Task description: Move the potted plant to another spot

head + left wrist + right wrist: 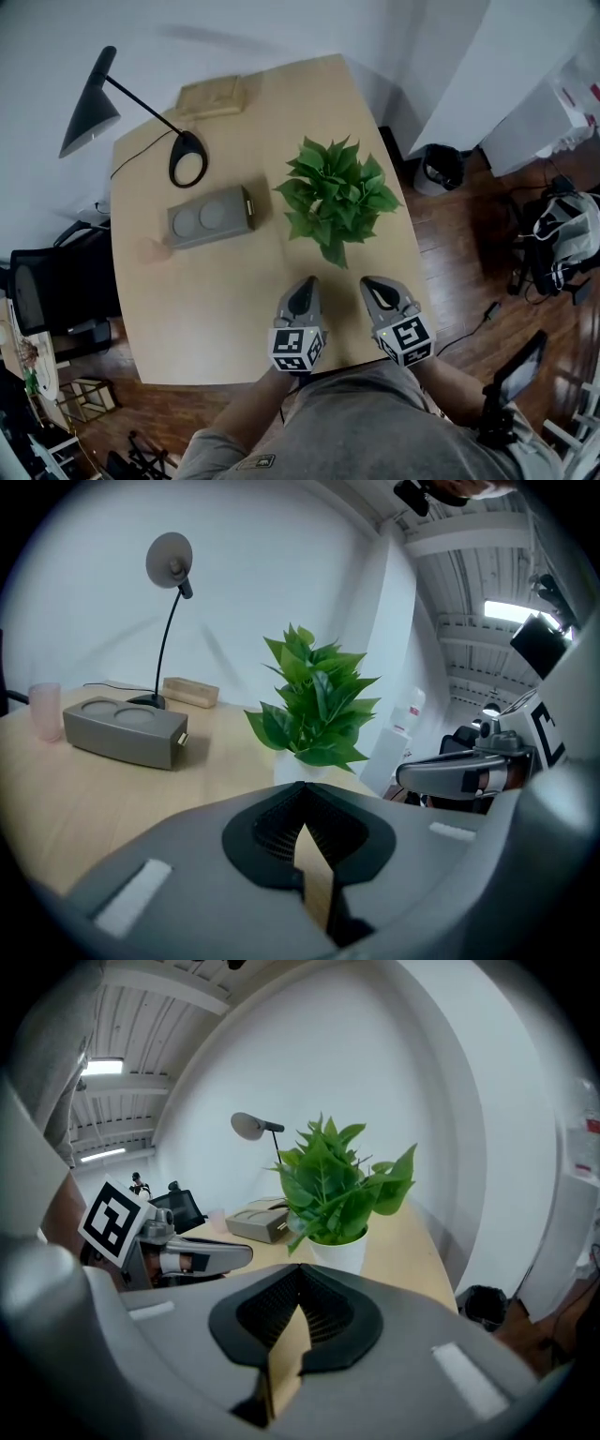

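Note:
The potted plant (336,197), green and leafy in a small white pot (339,1249), stands on the wooden table (216,300) toward its right side. My left gripper (306,287) hovers just in front of it, slightly left, jaws shut and empty. Beside it, my right gripper (373,285) is also shut with nothing held, a short gap from the leaves. In the left gripper view the potted plant (314,705) rises straight ahead of the left gripper (302,808), with the right gripper (459,775) at the side. The right gripper view shows its own gripper (302,1297) shut below the plant.
A grey box with two round hollows (212,216) lies left of the plant, a pink cup (44,710) beyond it. A black desk lamp (122,112) and a wooden block (212,96) sit at the far side. A black bin (441,167) stands on the floor to the right.

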Tool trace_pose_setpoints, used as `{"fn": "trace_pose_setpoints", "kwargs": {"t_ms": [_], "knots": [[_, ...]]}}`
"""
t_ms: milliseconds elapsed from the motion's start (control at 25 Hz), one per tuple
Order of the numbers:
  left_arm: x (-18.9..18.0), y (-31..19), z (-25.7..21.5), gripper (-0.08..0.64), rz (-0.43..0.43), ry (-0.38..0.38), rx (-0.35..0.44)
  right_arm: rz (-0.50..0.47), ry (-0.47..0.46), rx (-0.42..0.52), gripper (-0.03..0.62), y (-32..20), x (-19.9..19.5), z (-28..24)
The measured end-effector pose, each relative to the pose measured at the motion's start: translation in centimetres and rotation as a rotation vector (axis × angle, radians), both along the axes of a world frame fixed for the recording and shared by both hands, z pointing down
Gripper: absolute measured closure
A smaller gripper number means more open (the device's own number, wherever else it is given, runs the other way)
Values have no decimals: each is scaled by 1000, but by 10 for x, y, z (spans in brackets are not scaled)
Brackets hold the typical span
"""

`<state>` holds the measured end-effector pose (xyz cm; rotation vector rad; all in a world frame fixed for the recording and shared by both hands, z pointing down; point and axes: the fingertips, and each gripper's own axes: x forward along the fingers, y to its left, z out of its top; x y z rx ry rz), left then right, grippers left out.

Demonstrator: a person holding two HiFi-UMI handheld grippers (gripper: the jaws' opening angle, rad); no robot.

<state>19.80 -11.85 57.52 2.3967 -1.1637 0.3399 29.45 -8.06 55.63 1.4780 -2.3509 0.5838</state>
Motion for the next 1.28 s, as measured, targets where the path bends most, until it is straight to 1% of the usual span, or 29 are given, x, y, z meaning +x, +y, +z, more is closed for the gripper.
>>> {"fn": "trace_pose_setpoints", "kwargs": {"t_ms": [200,400,560,680,720,880,920,960,1000,1160,1280], "knots": [[1,-24,30,554,-17,-50,-21,-21,15,-41,586,-21,7,33],[5,-40,49,554,-18,-77,-26,-42,19,-69,586,-41,11,56],[8,-50,53,554,2,-95,4,-65,49,-71,586,-52,15,64],[12,-60,52,554,49,-92,35,-74,63,-65,586,-59,21,65],[15,-64,51,503,74,-88,47,-75,67,-62,584,-62,24,66],[26,-74,49,369,195,-98,113,-82,84,-58,573,-70,34,69],[29,-76,49,337,227,-106,128,-88,89,-55,553,-72,36,69],[32,-77,49,306,258,-114,143,-93,96,-53,515,-74,38,70],[36,-78,49,284,287,-119,158,-97,103,-50,497,-77,40,70],[52,-82,48,199,394,-135,203,-127,137,-33,471,-86,48,72],[60,-85,47,162,460,-144,230,-185,165,-20,409,-94,45,73]]}}
